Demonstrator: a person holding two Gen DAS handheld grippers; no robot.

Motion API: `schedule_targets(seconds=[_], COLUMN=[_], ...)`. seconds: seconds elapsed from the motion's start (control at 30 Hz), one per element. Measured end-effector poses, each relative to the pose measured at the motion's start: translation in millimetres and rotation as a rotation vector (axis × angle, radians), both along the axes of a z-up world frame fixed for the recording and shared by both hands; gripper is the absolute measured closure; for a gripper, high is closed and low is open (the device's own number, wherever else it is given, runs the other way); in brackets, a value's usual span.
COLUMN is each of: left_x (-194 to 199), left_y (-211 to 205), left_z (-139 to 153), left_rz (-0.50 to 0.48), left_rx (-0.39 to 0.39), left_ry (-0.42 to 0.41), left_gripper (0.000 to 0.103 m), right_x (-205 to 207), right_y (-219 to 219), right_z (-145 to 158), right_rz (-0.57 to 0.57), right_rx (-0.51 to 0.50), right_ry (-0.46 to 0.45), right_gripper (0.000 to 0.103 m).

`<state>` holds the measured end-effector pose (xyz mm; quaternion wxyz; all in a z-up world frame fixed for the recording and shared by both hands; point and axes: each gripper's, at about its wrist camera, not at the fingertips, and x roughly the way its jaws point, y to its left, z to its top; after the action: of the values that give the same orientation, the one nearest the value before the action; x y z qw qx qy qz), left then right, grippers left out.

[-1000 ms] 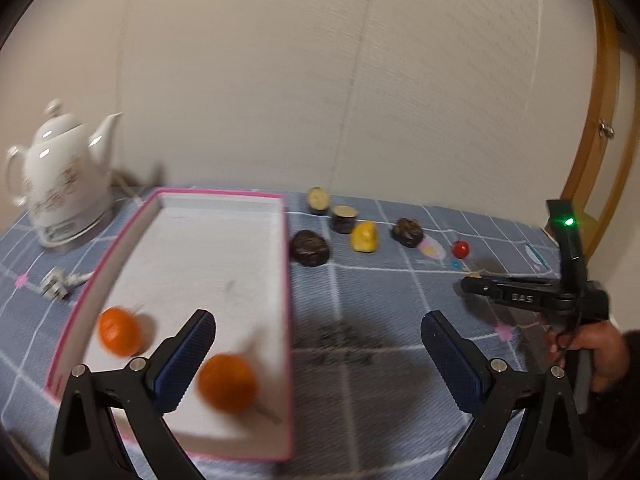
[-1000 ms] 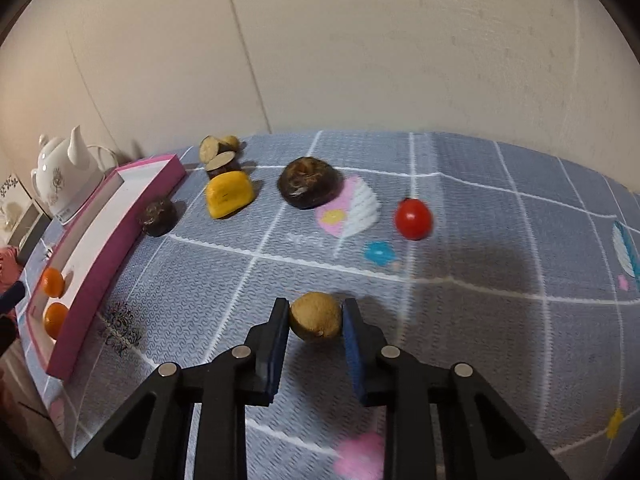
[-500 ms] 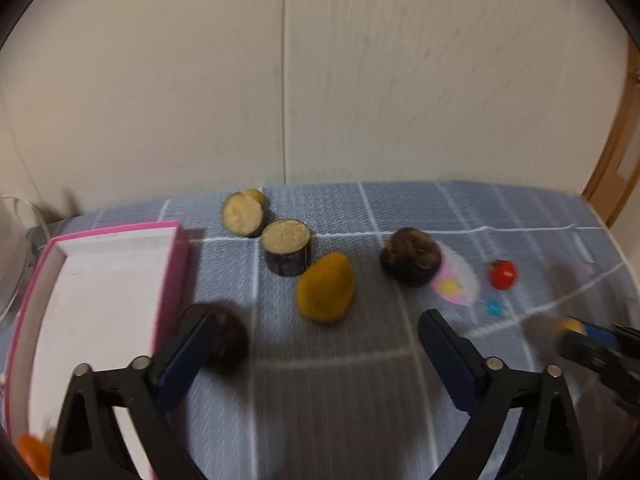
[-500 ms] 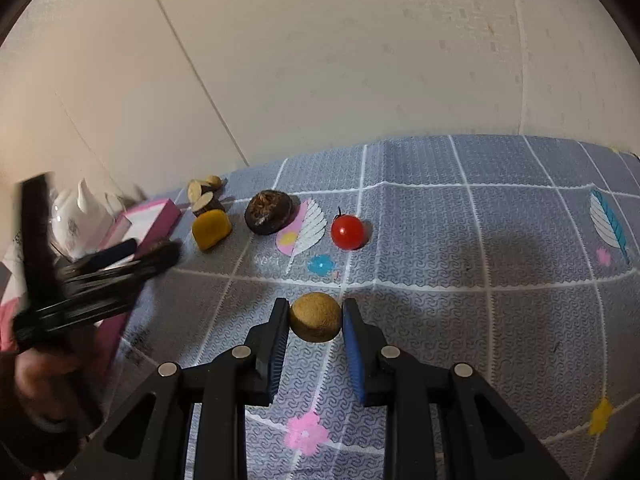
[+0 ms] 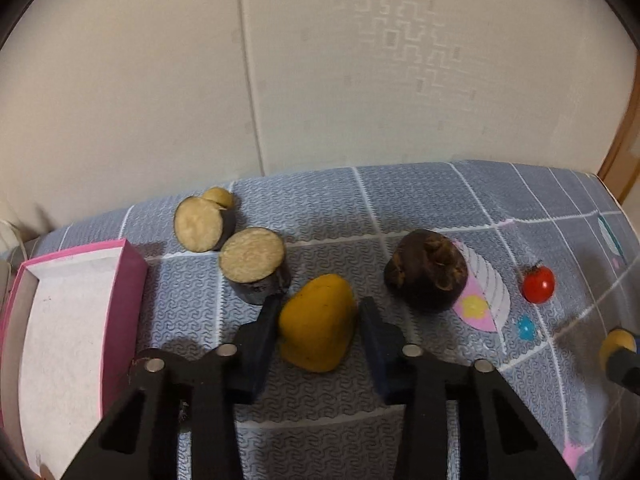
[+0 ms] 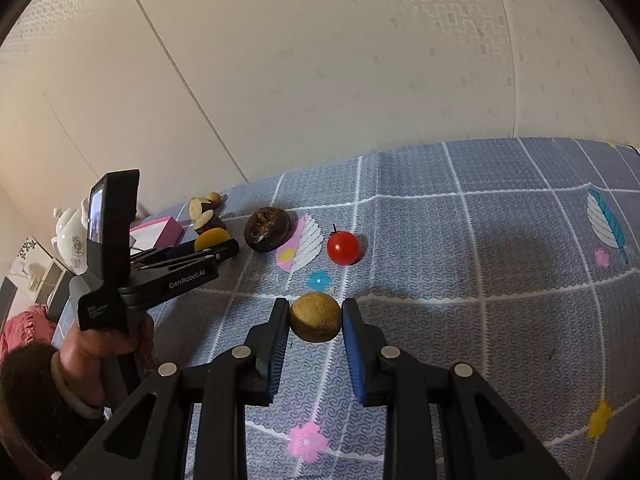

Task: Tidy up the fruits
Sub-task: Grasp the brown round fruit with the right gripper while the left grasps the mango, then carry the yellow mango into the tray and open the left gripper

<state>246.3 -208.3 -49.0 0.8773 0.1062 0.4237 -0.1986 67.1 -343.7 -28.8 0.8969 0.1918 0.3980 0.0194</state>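
My left gripper is down on the cloth with its jaws on either side of a yellow fruit; small gaps show at both pads, so it is open around it. The same fruit shows in the right wrist view. My right gripper is shut on a small round brown fruit, held above the cloth. A dark purple mangosteen and a red cherry tomato lie to the right of the yellow fruit. The pink box is at the left.
Cut eggplant pieces lie just behind my left gripper's left finger. A white teapot stands beyond the box. The table has a blue patterned cloth; a wall is close behind, and a wooden door frame is at the right.
My left gripper moved forward and down from over the box to the yellow fruit and narrowed its jaws around it. My right gripper kept the brown fruit and lifted and turned.
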Motion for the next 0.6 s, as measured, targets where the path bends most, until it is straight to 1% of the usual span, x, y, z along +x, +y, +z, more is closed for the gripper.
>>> schedule_targets(seconds=[0.1, 0.27, 0.47, 0.6], left_x=[-7, -24, -48, -58], left_y=[0, 12, 26, 32], left_z=[-1, 4, 7, 8], left_rz=[-0.002, 0.013, -0.007, 0.001], left_rx=[-0.005, -0.048, -0.086, -0.121], left_ry=[-0.012, -0.013, -0.001, 0.015], left_gripper=[0.067, 0.073, 0.074, 0.075], right_x=[-1, -2, 0, 0], right_y=[1, 1, 0, 1], right_z=[0, -1, -6, -8], right_rz=[0.000, 0.001, -0.004, -0.004], right_rx=[0.002, -0.005, 0.011, 0.013], right_ry=[0.000, -0.007, 0.008, 0.009], right_gripper=[0.076, 0.076, 0.076, 0.076])
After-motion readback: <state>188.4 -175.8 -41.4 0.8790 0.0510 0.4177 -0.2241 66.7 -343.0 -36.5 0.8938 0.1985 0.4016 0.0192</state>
